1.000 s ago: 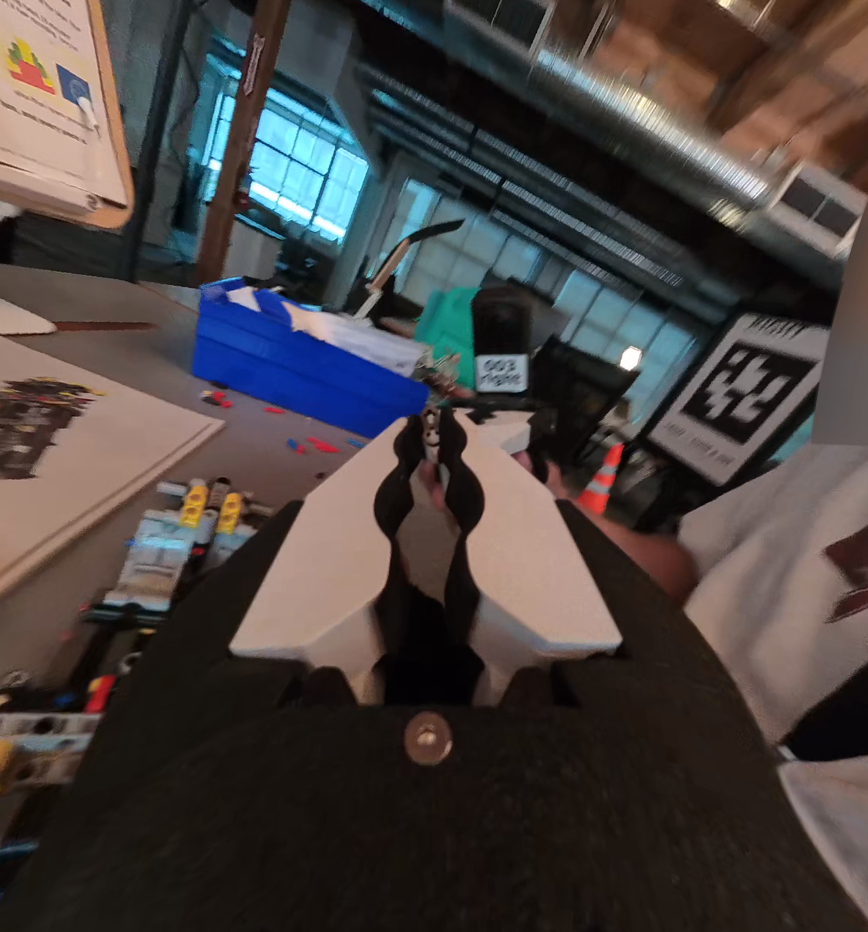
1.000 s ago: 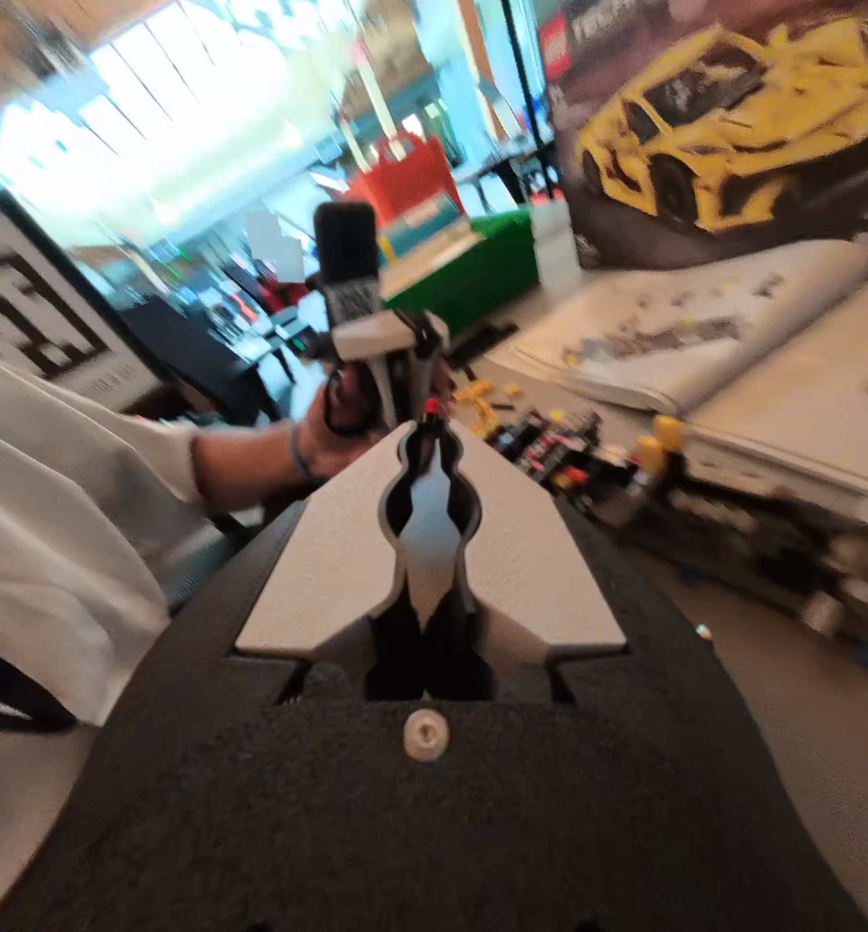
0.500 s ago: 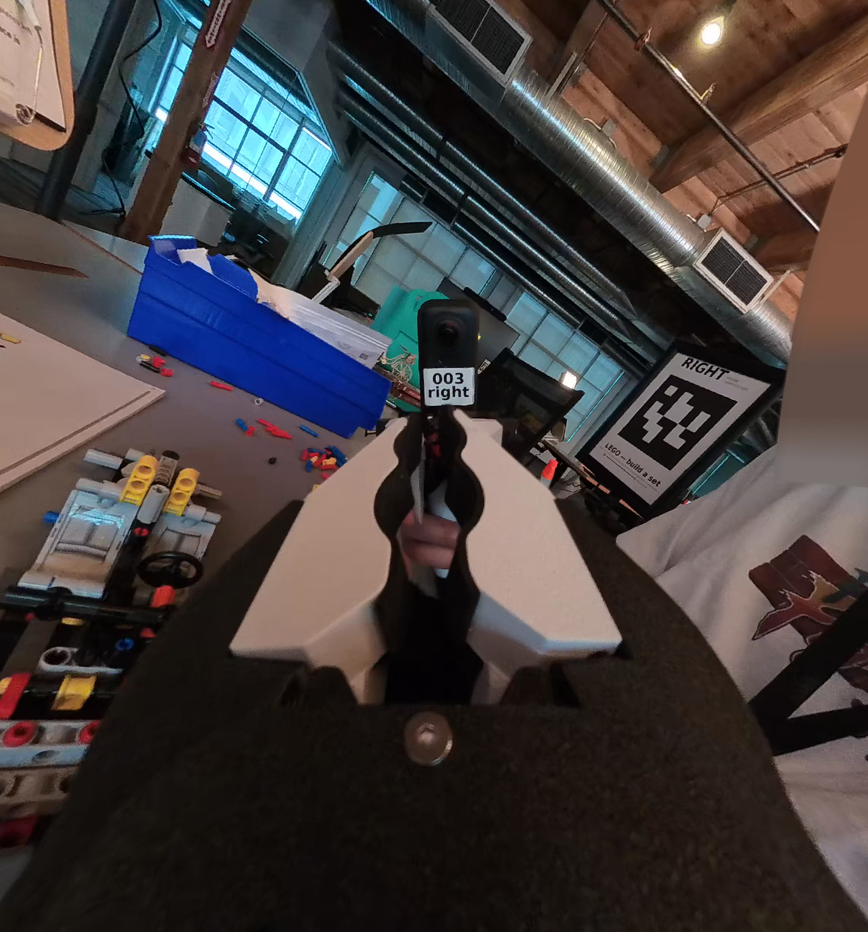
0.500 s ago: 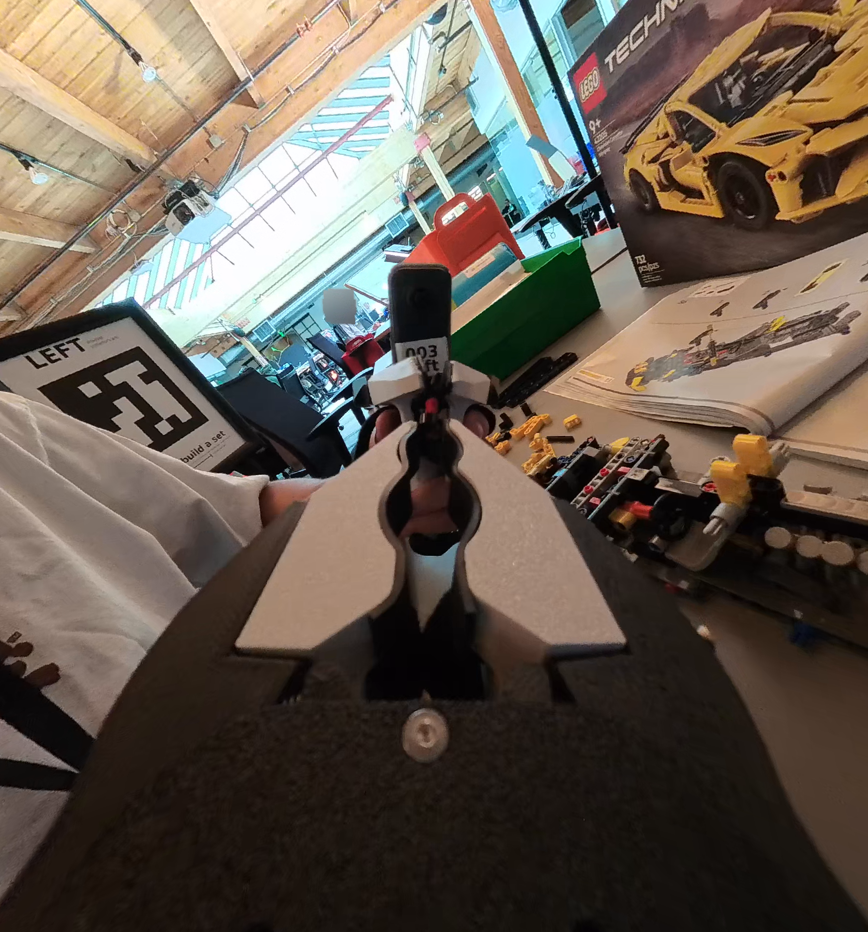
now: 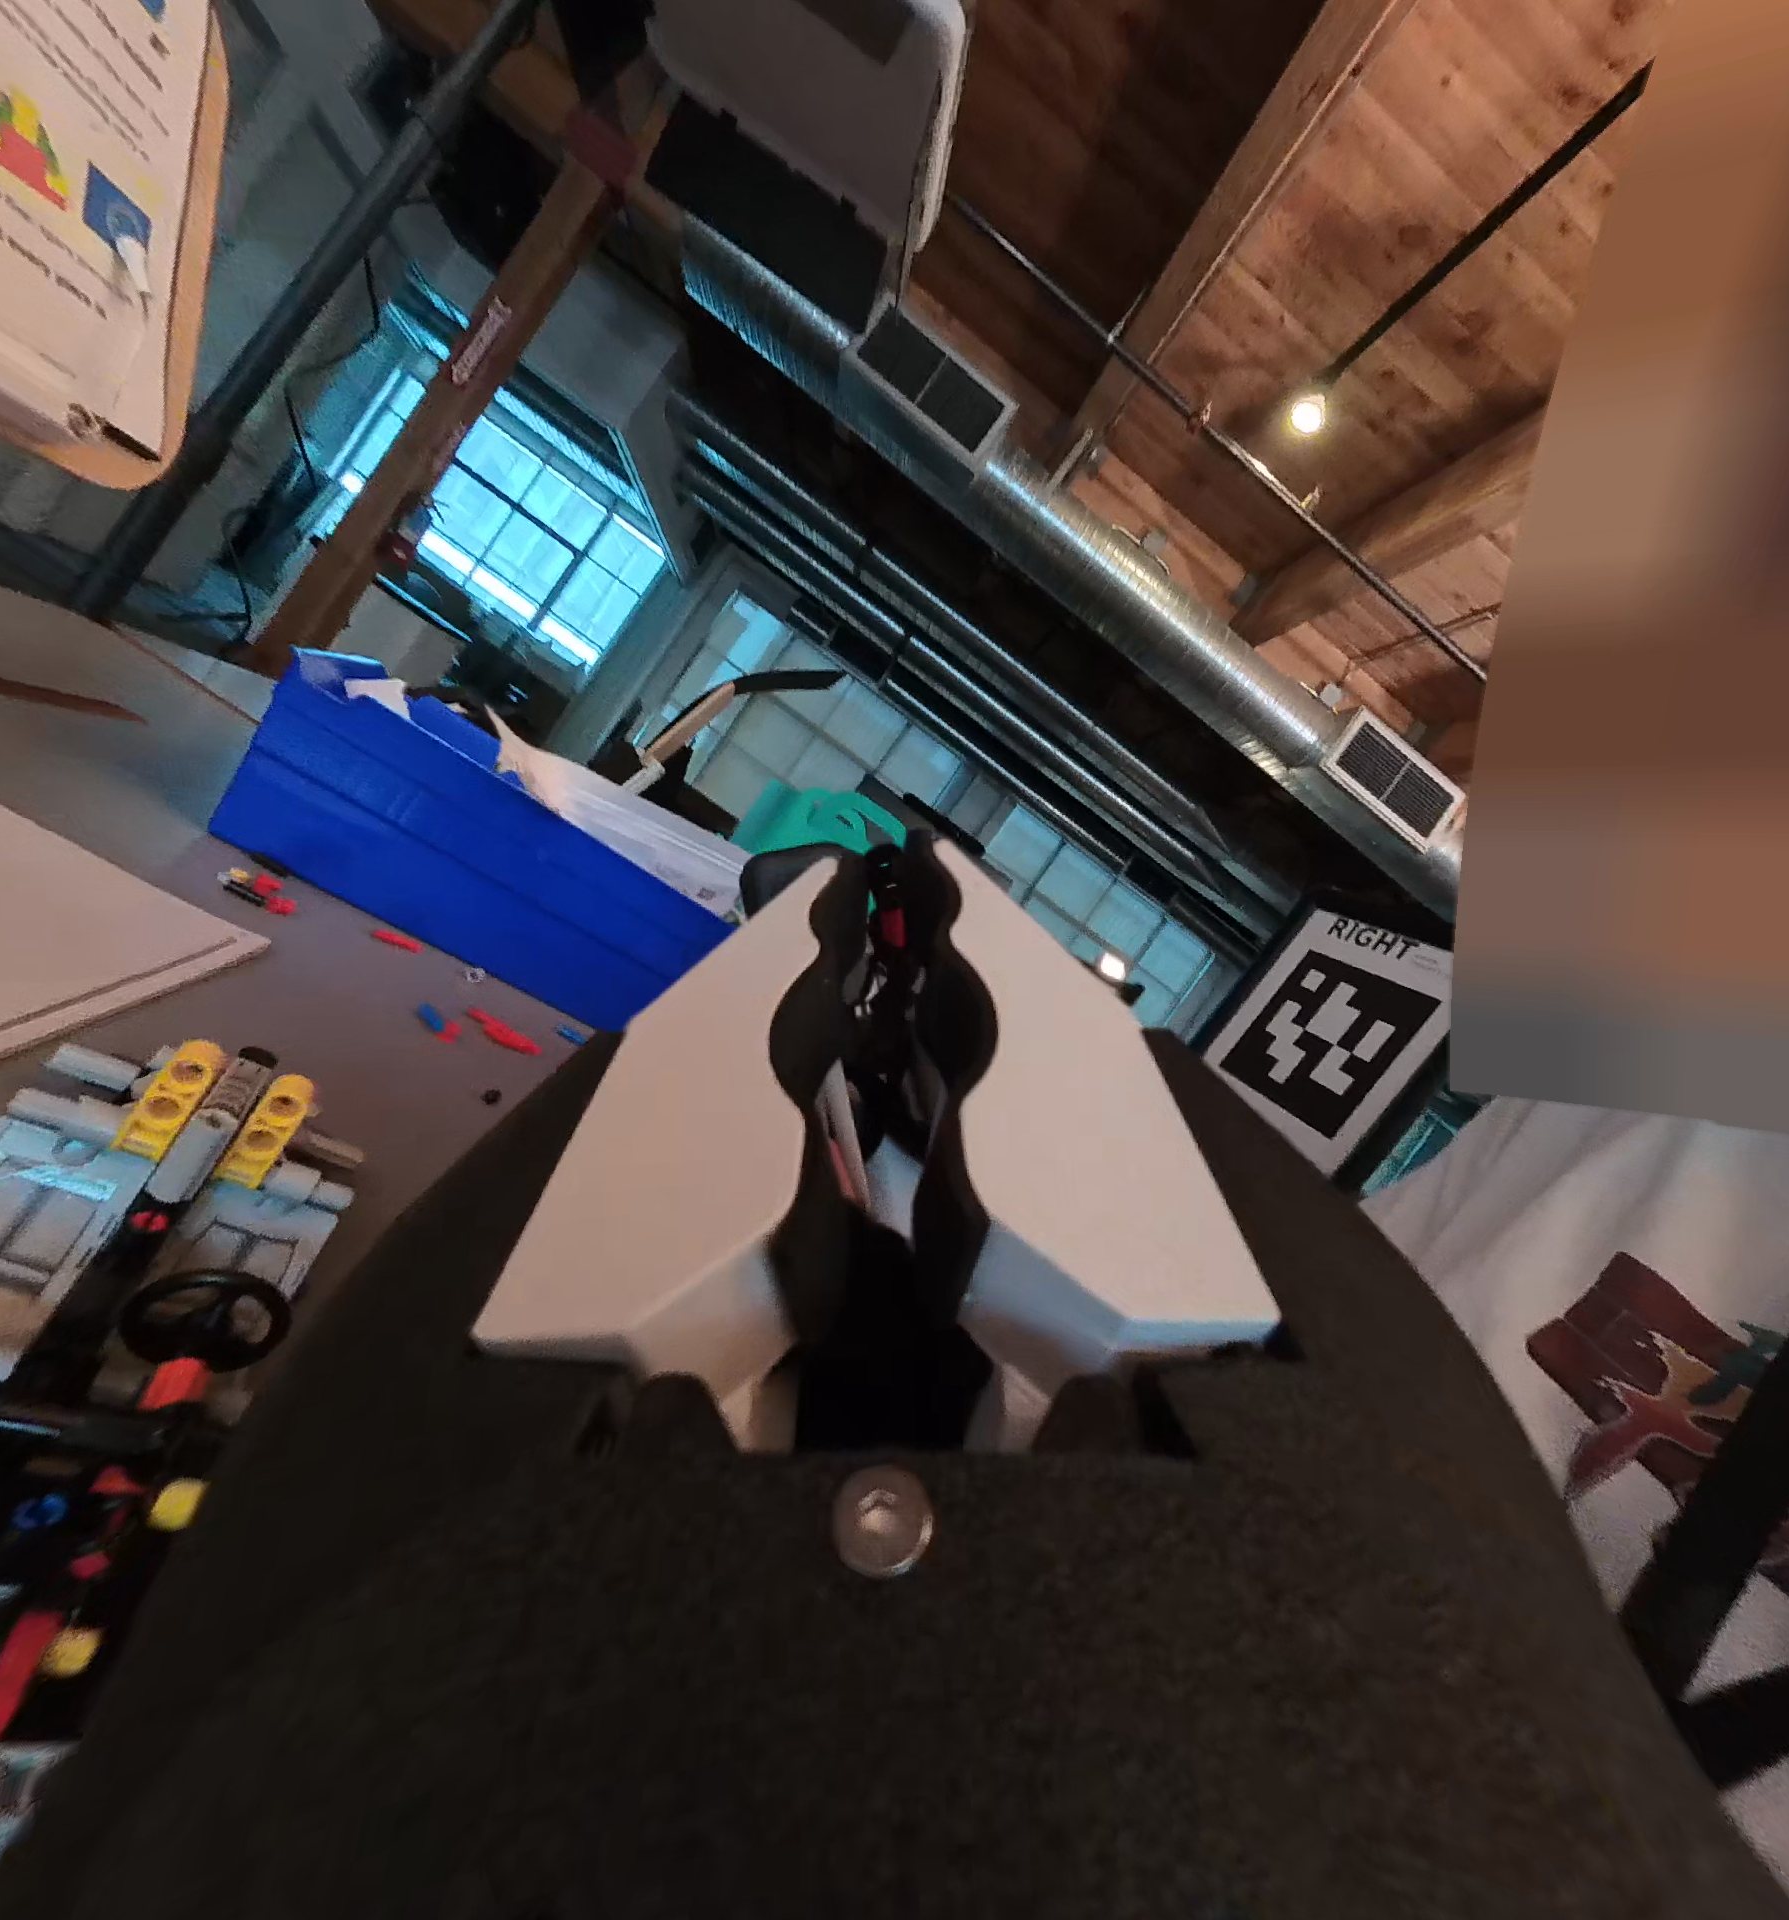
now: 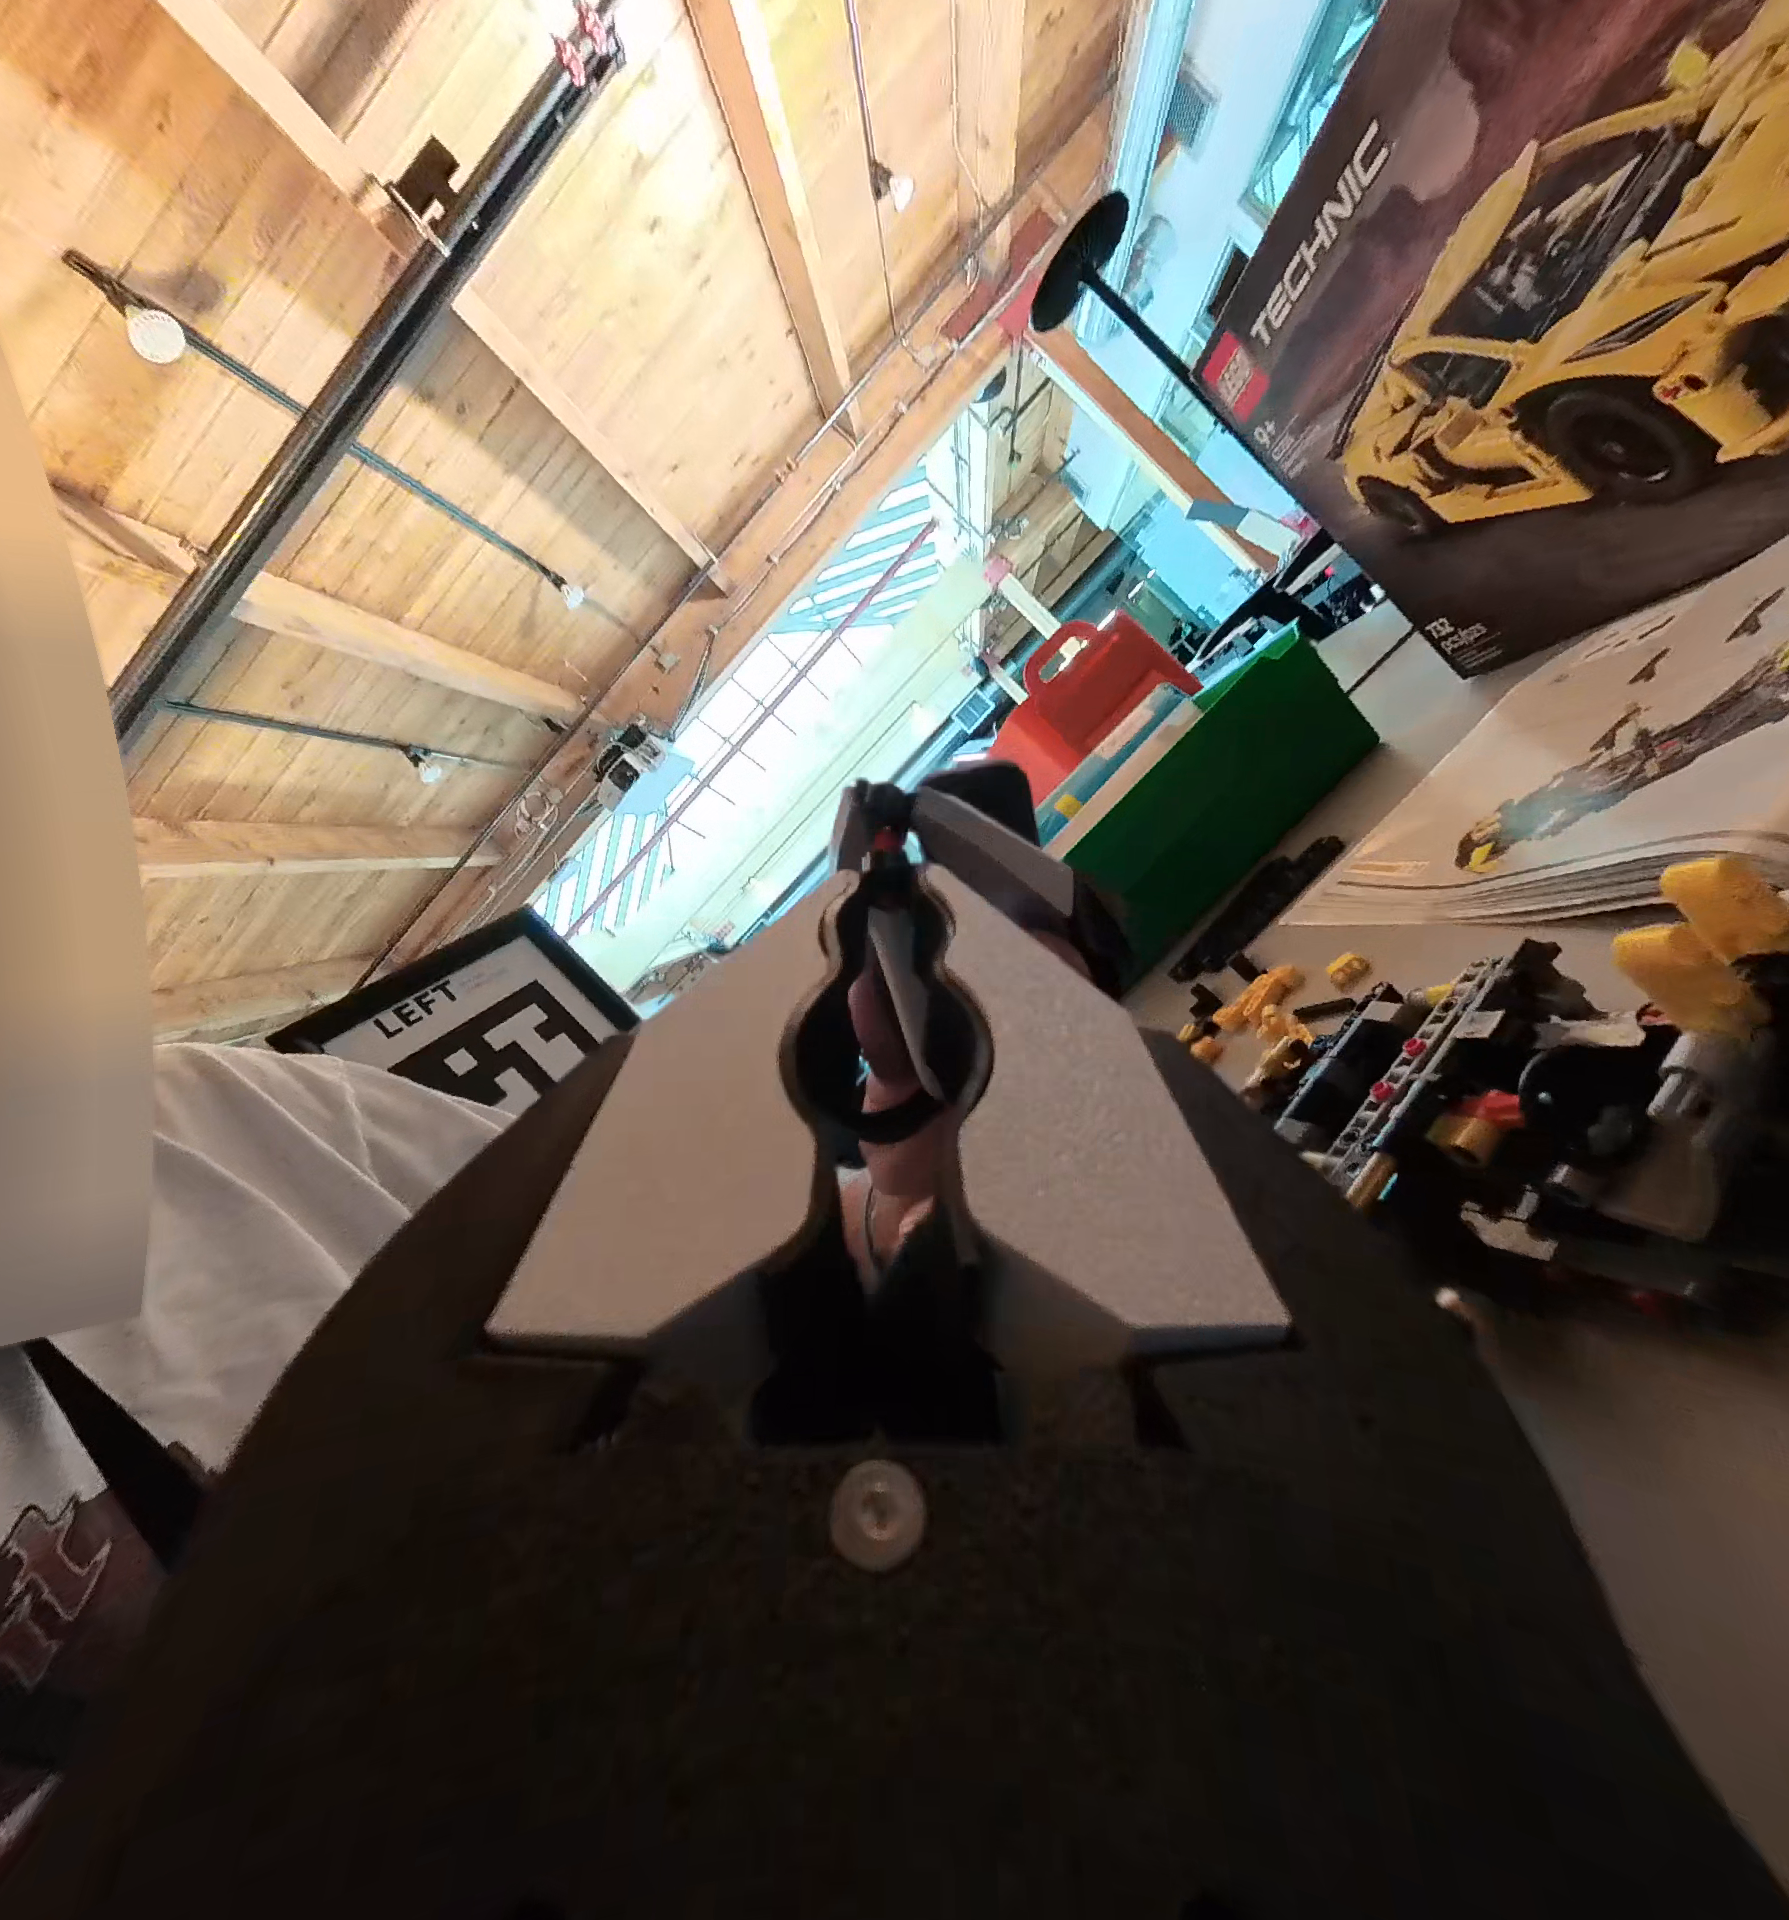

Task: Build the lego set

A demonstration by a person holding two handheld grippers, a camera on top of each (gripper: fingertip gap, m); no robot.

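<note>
Both grippers met tip to tip above the table, the left gripper and right gripper each pinched on what appeared to be one small red-and-black piece, near the half-built car.

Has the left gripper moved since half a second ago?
Yes. The left gripper has tilted upward: the blue bin sits lower in its view, with more ceiling showing.

We list: left gripper, white fingers on black body; blue bin ahead-left of it; yellow-and-grey lego assembly to its left. Right of the right gripper: green bin, box picturing a yellow car.
</note>
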